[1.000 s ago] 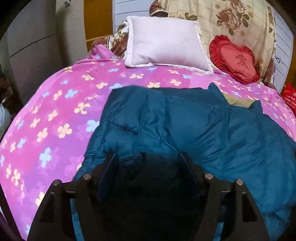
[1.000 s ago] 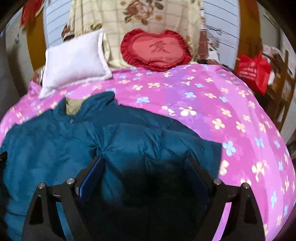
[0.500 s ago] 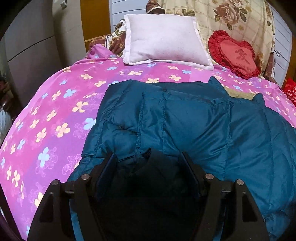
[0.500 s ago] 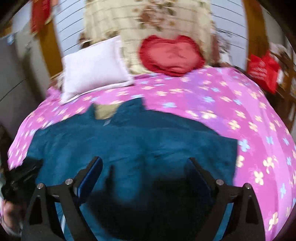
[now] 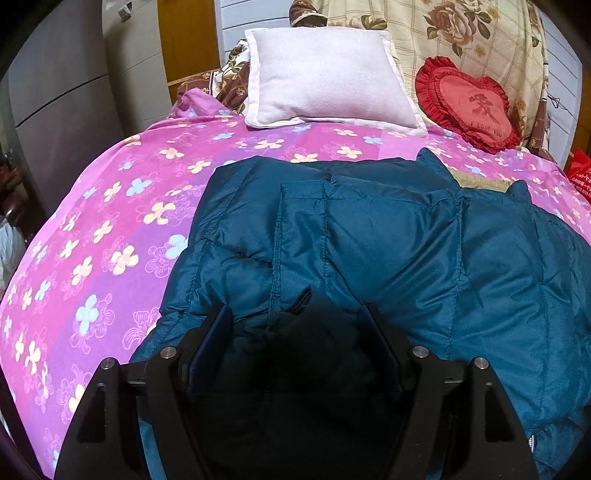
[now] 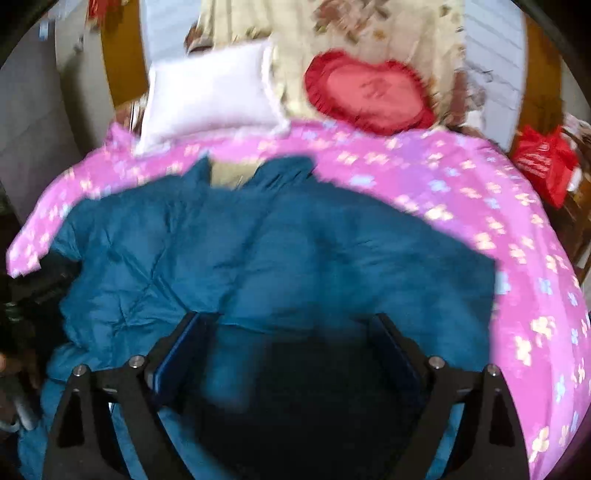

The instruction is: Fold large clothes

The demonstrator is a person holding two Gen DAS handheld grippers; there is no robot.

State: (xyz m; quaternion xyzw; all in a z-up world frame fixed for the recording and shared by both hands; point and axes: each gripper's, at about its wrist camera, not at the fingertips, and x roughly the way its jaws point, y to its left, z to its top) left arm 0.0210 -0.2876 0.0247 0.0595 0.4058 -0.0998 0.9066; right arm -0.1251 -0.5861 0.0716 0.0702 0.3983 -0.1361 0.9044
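Pink flowered bedspread [image 5: 110,229] across the whole bed, with a teal jacket [image 5: 388,236] spread flat on the near half, collar toward the headboard. White pillow [image 5: 325,81] and red heart cushion [image 5: 469,103] propped at the far end, well apart from the jacket's collar, with a strip of bare spread between. Beige floral cloth [image 5: 461,33] hung behind both. Grey cabinet [image 5: 62,110] close along the bed's left edge. Red bag [image 6: 543,162] past the right edge, beside wooden furniture.

Left gripper [image 5: 299,317] low over the jacket's near left part, fingers spread wide, with a dark fold of fabric bunched up between them; cannot tell whether pinched or merely lying there. Jacket's left edge just beside the left finger, then a broad band of bare spread out to the bed's side.

Right gripper [image 6: 288,325] over the jacket's near right part, fingers likewise parted and holding nothing visible, fabric in shadow beneath them. View blurred. Jacket's right edge running diagonally toward the near right, with open pink spread beyond it up to the bed's rim. Tan lining [image 6: 229,173] showing at the open collar. Dark shape of the other tool at the far left of this view, touching the jacket's edge.
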